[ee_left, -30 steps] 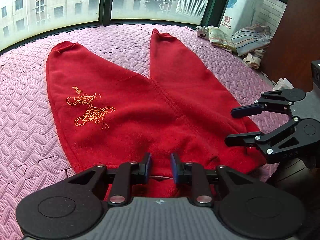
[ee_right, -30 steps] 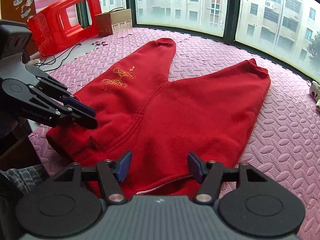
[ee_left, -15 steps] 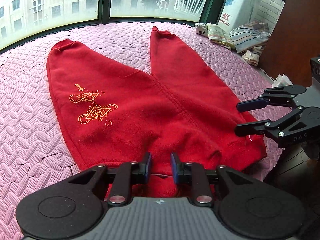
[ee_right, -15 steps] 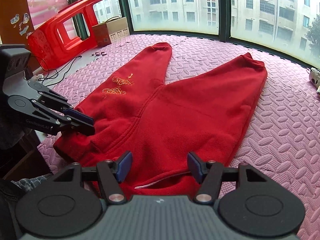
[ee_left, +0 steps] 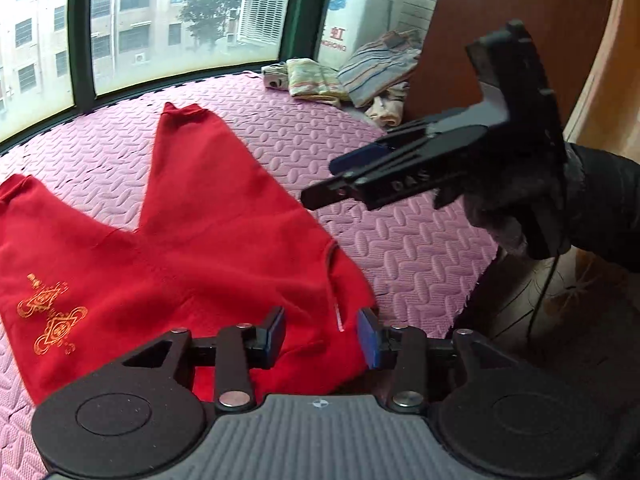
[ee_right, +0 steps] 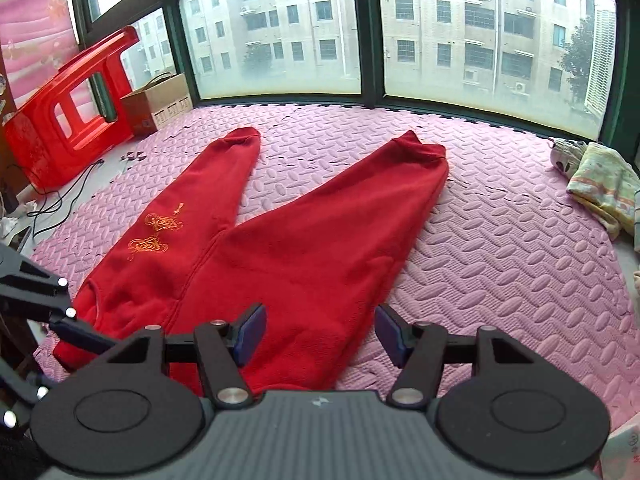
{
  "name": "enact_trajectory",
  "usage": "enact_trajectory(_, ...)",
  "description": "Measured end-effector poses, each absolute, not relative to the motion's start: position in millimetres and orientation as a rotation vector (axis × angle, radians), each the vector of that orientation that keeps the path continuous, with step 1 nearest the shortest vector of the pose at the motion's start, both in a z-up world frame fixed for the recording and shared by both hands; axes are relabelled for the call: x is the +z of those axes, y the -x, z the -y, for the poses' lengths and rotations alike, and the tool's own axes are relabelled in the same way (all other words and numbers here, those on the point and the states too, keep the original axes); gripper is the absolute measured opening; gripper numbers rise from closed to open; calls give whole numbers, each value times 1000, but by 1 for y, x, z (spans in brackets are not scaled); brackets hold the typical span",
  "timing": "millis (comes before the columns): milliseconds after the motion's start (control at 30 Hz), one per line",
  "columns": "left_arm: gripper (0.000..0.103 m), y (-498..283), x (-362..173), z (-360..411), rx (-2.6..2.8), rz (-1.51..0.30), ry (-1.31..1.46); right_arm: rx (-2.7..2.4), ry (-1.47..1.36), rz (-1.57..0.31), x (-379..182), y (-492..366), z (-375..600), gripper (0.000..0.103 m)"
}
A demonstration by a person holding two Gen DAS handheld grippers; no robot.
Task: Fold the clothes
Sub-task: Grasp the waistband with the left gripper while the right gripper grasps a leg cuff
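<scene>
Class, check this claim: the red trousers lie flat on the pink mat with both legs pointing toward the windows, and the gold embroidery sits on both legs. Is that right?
Not quite. The gold embroidery is on one leg only; the other leg is plain, as the right wrist view shows. The red trousers do lie flat on the pink mat, legs toward the windows.

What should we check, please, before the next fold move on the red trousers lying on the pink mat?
1. Trousers spread flat on the pink mat, legs apart in a V: ok.
2. Left gripper free of cloth: ok; its jaws are opening above the waistband, with nothing pinched between them.
3. Right gripper free of cloth: ok; open, hovering over the waist end.
4. Embroidered leg face up and smooth: ok.
5. Mat beside the trousers free for folding: ok; the folded laundry and the red stool sit well off to the sides.
6. Waistband lying flat and even: cannot tell; the grippers hide most of it.
</scene>
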State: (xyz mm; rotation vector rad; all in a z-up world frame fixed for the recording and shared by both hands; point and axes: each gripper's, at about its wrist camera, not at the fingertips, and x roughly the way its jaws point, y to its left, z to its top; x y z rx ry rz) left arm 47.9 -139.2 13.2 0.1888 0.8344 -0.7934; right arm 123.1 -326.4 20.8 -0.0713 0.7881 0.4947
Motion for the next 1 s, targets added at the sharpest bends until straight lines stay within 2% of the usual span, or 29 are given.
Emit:
enact_trajectory(300,46,-52,-21,204,-795,-872,-381,397,-65,-830,5,-193,351,57)
enact_trajectory(333,40,-51,-25,206,-790,-874,-394,389,-75,-835,3,-202,352,56)
enact_trajectory(400,37,-49,-29,208,-783,-861,-422,373,-83,-843,-2,-222,352,55)
enact_trajectory(500,16,-53,-29,203,-771,-850,-417,351,-106,-858,-9,-255,349,52)
enact_trajectory(533,14,-59,-25,197,-774,-868,-365,342,-116,-864,-12,-266,348,50)
enact_trajectory(833,13,-88,17,137,-810,-864,28,236,-190,-865,-31,-353,337,45)
enact_trajectory(1000,13,-94,20,118,-808,-860,106,166,-216,-884,-42,-384,330,32)
